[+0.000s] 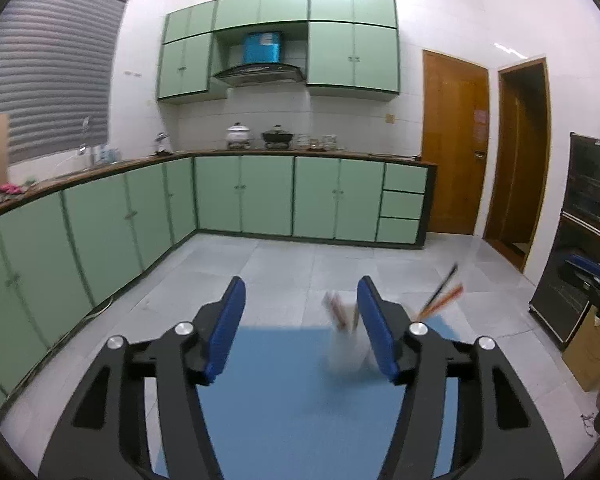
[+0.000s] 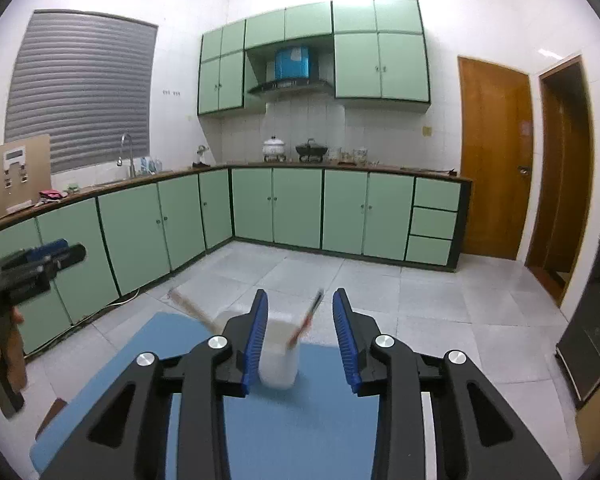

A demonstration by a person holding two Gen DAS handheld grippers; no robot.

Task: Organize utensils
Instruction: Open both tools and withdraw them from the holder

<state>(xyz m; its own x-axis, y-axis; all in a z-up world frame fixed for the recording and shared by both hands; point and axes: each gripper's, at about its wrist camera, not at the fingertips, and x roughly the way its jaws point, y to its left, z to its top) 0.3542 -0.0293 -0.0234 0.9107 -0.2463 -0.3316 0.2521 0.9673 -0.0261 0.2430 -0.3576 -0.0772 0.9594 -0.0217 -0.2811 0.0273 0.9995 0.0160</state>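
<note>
A white utensil cup (image 2: 278,354) is standing on the blue mat (image 2: 300,420), holding blurred chopsticks (image 2: 310,314) that are leaning out of its top. The right gripper (image 2: 300,336) is hovering with its jaws partly apart, gripping nothing, the cup lying just beyond them. The left gripper (image 1: 300,328) is gaping wider, also empty, with the cup (image 1: 348,354) sitting behind its right finger.

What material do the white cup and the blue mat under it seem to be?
White cup: probably matte plastic, opaque and without shine, though blur leaves it open. Blue mat: looks like soft foam or rubber, flat, even in colour, with no glare.
</note>
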